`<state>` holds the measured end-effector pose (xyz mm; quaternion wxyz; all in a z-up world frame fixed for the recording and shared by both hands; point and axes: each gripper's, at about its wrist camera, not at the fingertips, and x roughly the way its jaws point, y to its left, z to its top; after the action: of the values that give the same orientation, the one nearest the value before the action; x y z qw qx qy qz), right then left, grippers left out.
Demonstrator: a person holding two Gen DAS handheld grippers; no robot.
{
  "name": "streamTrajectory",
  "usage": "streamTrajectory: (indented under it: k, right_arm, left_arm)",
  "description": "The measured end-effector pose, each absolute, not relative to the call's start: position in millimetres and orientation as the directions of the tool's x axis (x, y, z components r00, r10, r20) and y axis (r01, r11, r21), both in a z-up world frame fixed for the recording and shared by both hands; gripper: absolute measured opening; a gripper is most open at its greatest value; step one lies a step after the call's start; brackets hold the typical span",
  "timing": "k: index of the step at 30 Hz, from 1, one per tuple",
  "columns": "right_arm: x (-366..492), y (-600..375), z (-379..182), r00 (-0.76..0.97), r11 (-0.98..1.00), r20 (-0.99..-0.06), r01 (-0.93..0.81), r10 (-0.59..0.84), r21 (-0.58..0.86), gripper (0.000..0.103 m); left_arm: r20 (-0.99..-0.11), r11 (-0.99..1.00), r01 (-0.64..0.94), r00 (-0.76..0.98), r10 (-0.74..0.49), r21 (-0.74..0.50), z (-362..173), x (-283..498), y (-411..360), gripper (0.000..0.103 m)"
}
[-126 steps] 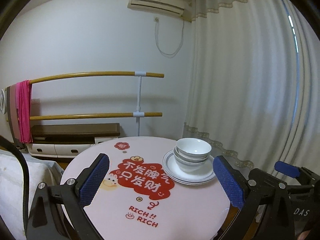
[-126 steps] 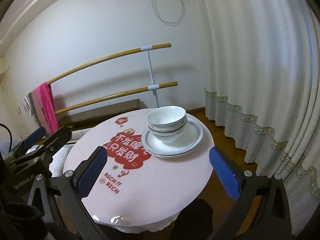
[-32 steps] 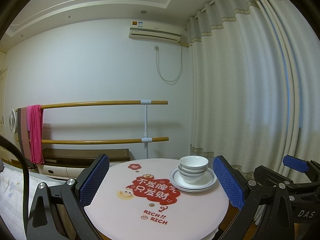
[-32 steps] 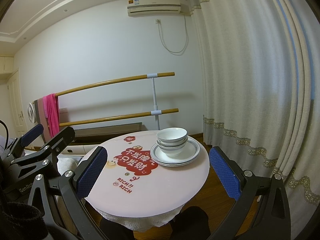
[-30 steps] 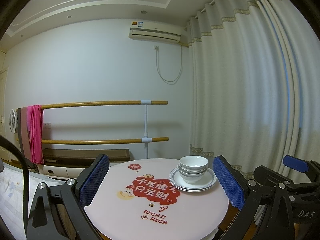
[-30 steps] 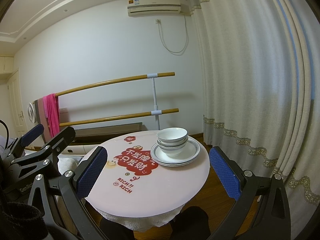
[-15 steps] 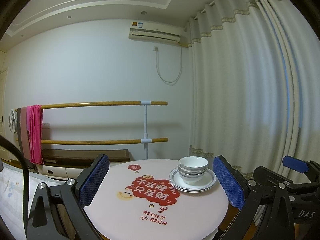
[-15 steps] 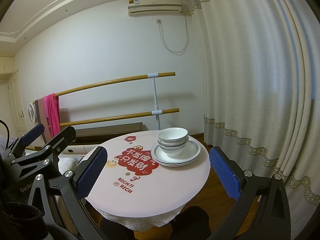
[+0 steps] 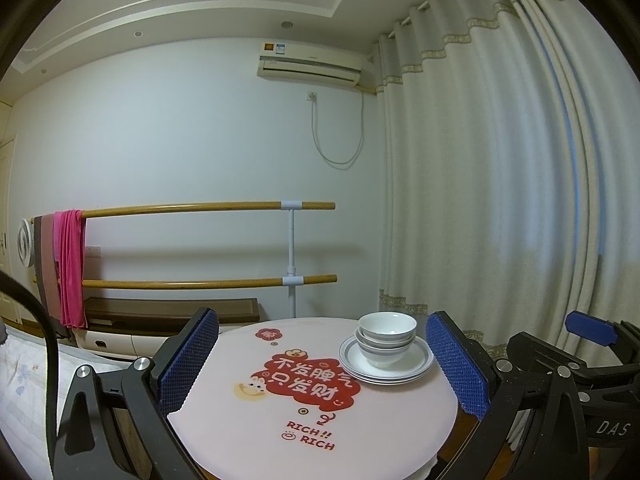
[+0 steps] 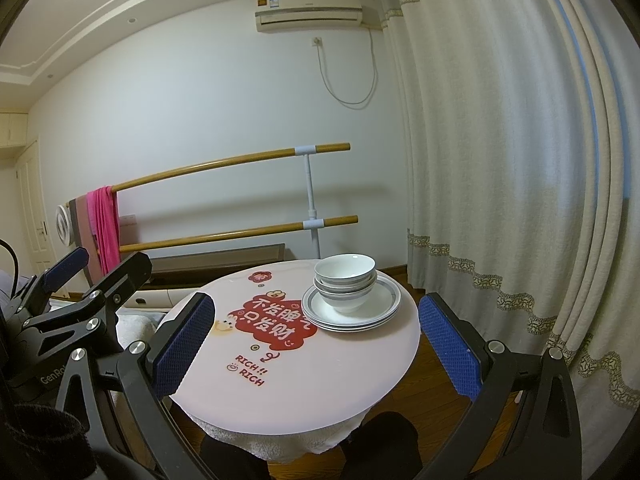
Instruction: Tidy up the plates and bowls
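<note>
Both grippers, left (image 9: 322, 364) and right (image 10: 316, 346), have been drawn back wide and empty; bowls (image 10: 345, 282) sit stacked on plates (image 10: 384, 308) (sorting seemingly done).

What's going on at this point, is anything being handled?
Nothing is held right now. A person holds the left gripper and the right gripper open, back from the round table. The bowls sit nested on the stack of plates, on the table's far right side beside the red sticker. The dishes look organized already.
</note>
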<state>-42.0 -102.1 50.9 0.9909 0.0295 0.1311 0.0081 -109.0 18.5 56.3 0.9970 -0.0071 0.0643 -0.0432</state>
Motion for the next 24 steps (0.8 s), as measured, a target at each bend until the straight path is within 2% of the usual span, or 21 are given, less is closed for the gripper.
streamTrajectory:
  k: [24]
  right_arm:
    - [-40.2, -103.3, 51.3, 0.965, 0.998, -0.260, -0.006, 0.022, 0.060, 0.103]
  left_arm:
    - [-0.130, 0.996, 0.088, 0.987, -0.090, -0.020, 56.8, -108.0, 19.0, 0.102]
